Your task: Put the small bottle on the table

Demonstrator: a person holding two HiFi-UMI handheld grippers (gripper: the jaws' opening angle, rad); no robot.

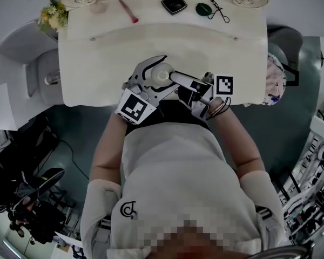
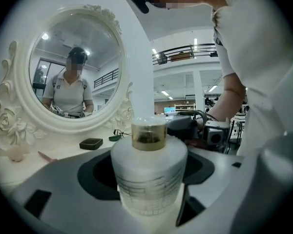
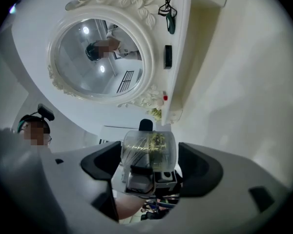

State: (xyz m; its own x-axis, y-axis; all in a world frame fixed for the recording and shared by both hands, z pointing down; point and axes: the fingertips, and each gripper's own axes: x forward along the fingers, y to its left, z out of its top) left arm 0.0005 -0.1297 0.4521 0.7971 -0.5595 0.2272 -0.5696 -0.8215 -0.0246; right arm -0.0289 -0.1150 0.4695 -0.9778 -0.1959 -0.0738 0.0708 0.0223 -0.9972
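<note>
Over the white table [image 1: 97, 63], the left gripper [image 2: 147, 182] clamps the small bottle [image 1: 161, 74] (label print too faint to read); the right gripper [image 3: 149, 167] pinches its clear cap [image 3: 149, 147].

Big indoor hall, a lab or recording space, with a home corner staged inside it. White carved dressing table [image 1: 97, 63], oval mirror [image 2: 75, 67], compact [image 1: 174, 4], small flowers [image 1: 53, 15]. Around it: bare grey floor [image 1: 297, 134], tripods and cables [image 1: 35, 209], metal racks [image 1: 313, 198]. Behind: railed mezzanine [image 2: 185, 52], strip lights [image 2: 195, 44], a monitor [image 2: 169, 110]
</note>
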